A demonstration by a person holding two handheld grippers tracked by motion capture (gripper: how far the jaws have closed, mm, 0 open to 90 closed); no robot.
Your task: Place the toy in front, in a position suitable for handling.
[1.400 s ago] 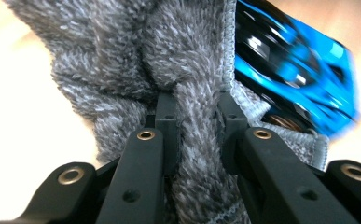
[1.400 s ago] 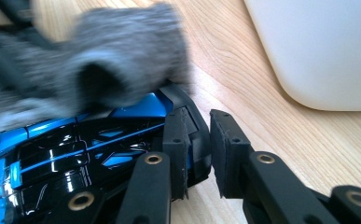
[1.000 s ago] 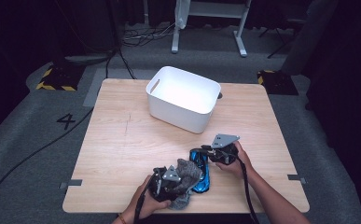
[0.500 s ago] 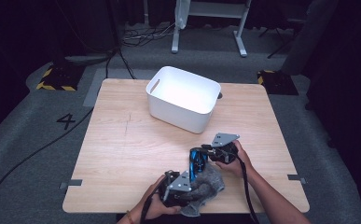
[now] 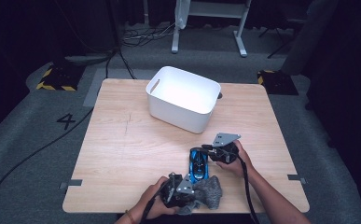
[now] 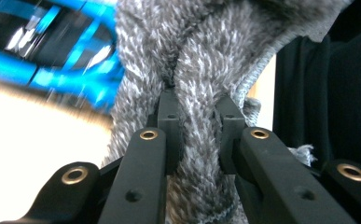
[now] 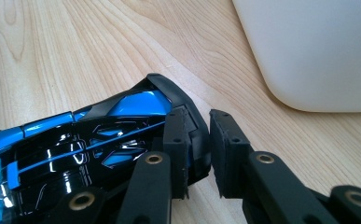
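A glossy blue and black toy car (image 5: 199,164) lies on the wooden table (image 5: 122,140) near its front edge. In the right gripper view my right gripper (image 7: 197,126) is shut on one end of the toy car (image 7: 89,140). In the high view that right gripper (image 5: 207,151) sits at the car's far end. A grey fuzzy cloth (image 5: 207,193) lies bunched just in front of the car. My left gripper (image 6: 197,116) is shut on a fold of this cloth (image 6: 192,56), with the car (image 6: 52,46) blurred behind it. From above, the left gripper (image 5: 192,191) is at the table's near edge.
A white plastic bin (image 5: 183,98) with a handle slot stands at the back middle of the table; its wall (image 7: 318,51) is close beyond the right gripper. Bare wood spreads to the left. Cables and a stand's legs lie on the floor behind.
My left gripper has pulled the grey cloth right and toward the near edge, off the car, which now shows in full. The right gripper has stayed in place on the car.
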